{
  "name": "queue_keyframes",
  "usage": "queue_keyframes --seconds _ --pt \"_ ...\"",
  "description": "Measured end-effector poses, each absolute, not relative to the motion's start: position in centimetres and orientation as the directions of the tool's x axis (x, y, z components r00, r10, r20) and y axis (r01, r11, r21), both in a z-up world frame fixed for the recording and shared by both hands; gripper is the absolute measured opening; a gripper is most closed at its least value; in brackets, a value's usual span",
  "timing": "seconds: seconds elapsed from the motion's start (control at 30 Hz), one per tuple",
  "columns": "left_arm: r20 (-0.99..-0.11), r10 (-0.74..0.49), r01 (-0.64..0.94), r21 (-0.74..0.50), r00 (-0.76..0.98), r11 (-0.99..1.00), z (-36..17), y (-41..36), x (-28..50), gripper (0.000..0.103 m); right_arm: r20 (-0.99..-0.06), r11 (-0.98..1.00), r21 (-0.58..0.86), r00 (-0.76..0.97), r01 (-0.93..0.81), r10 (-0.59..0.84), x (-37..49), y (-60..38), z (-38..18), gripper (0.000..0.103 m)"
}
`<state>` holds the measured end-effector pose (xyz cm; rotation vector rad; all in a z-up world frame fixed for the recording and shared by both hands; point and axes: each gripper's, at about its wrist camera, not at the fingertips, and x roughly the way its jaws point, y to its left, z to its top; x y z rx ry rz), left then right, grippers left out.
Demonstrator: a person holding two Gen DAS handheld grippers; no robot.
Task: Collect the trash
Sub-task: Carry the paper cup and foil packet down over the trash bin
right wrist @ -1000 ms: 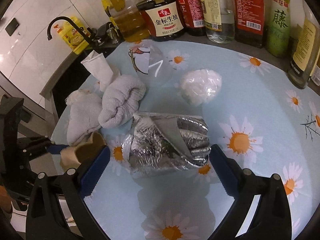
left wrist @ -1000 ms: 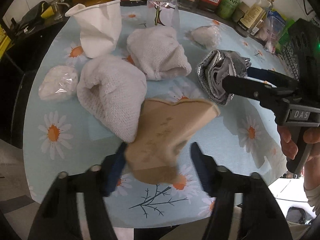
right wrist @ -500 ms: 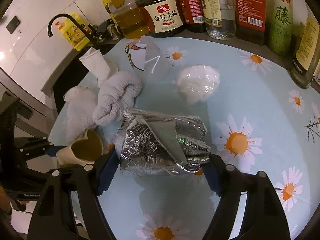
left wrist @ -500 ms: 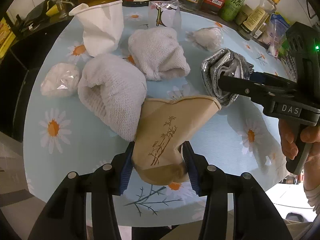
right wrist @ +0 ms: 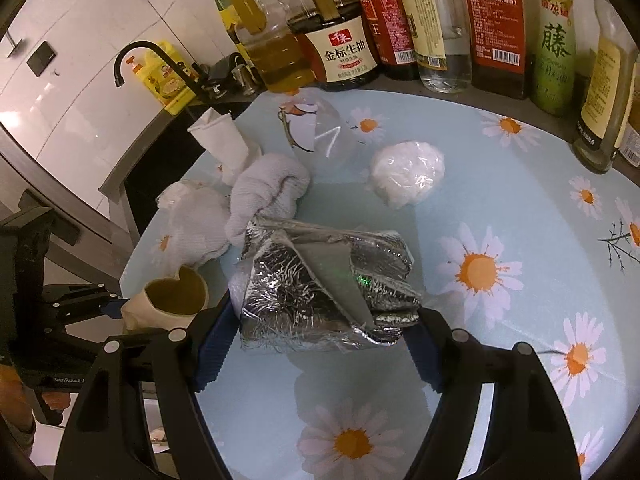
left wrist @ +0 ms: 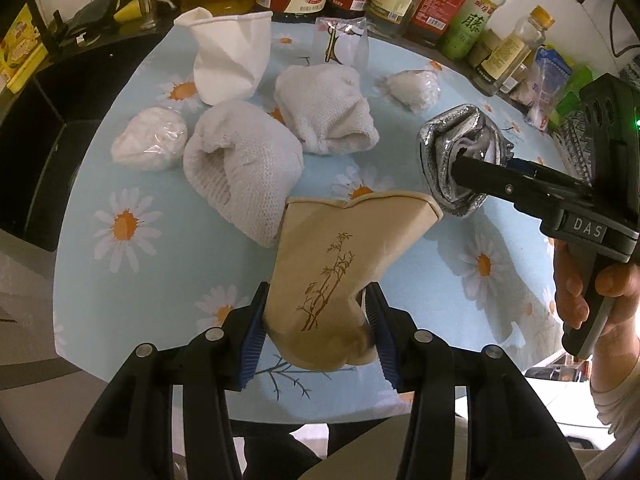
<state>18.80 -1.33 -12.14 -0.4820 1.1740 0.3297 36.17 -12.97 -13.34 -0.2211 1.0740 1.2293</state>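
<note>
The left gripper (left wrist: 316, 332), at the lower centre of the left wrist view, has its jaws narrowed onto the base of a crushed tan paper cup (left wrist: 340, 276) printed with a bamboo motif; both blue pads press its sides, and the cup mouth points toward the upper right of the frame.

The right gripper (right wrist: 320, 336), at the lower centre of the right wrist view, has its jaws set fairly wide and clamped on a crumpled silver foil bag (right wrist: 324, 288). In the left wrist view the bag appears at the right edge, above the cup mouth.

The daisy-print tablecloth (left wrist: 168, 280) carries further items: a crushed white paper cup (left wrist: 228, 60) at upper left, two white knitted cloths (left wrist: 240, 168) at centre, two plastic-wrapped white bundles (left wrist: 150, 144), and a clear plastic cup (left wrist: 346, 46). Sauce and oil bottles (right wrist: 348, 52) line the top edge.
</note>
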Motion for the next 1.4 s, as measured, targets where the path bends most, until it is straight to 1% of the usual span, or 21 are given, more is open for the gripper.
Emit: queue_keyframes --seconds 0.3,0.7,1.07,1.4 --pt "-0.911 -0.031 -0.412 -0.216 0.411 0.885 -10.9 -1.9 16.4 0.046 -0.768 0.432 0.363 -0.002 -0.825 0.641 32.3 -14.3 -12.5 0.075" --pt "-0.891 -0.071 -0.318 -0.233 0.448 0.919 -10.2 0.0 10.9 0.046 -0.785 0.529 0.345 0.07 -0.776 0.615 23.5 -14.8 -11.4 0.075" --pt "-0.884 -0.113 -0.278 -0.261 0.454 0.924 -11.0 2.4 5.4 0.046 -0.797 0.549 0.34 0.075 -0.764 0.599 16.2 -13.6 -11.4 0.075" --pt "-0.891 -0.165 -0.259 -0.294 0.424 0.92 -12.7 2.8 0.9 0.046 -0.823 0.568 0.357 0.039 -0.742 0.567 10.4 -13.3 -13.9 0.075"
